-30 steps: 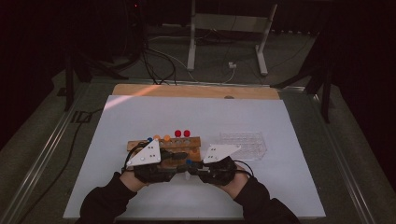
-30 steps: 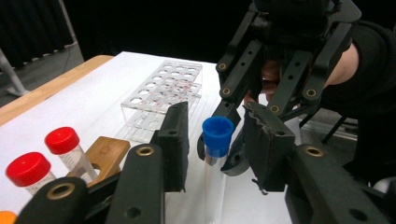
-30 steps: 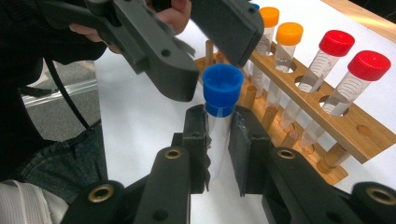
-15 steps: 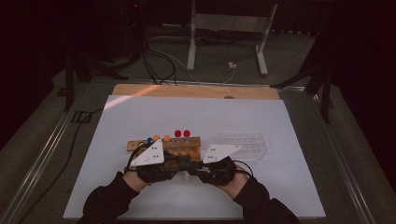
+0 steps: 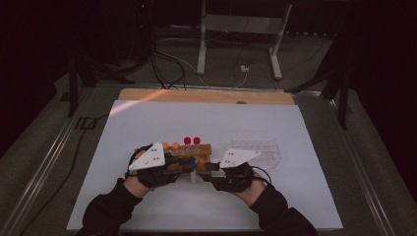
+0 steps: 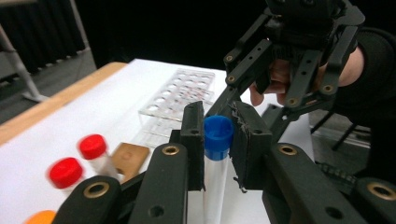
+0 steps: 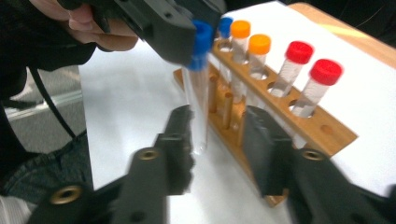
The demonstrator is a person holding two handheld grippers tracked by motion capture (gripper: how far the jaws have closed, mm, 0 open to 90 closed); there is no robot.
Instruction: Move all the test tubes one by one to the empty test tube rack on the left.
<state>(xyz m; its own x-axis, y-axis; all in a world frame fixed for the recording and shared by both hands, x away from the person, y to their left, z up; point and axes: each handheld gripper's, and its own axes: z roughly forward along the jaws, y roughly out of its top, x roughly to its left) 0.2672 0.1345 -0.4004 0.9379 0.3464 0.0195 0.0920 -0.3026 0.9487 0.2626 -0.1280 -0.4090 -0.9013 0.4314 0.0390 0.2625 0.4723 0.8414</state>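
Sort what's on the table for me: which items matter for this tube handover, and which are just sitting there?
In the job:
- blue-capped tube, clamped at its cap by the left gripper
- right gripper, fingers just opened, apart around the tube's lower end
- wooden rack

Lying about:
- red-capped tubes and orange-capped tubes in the rack
- clear plastic rack
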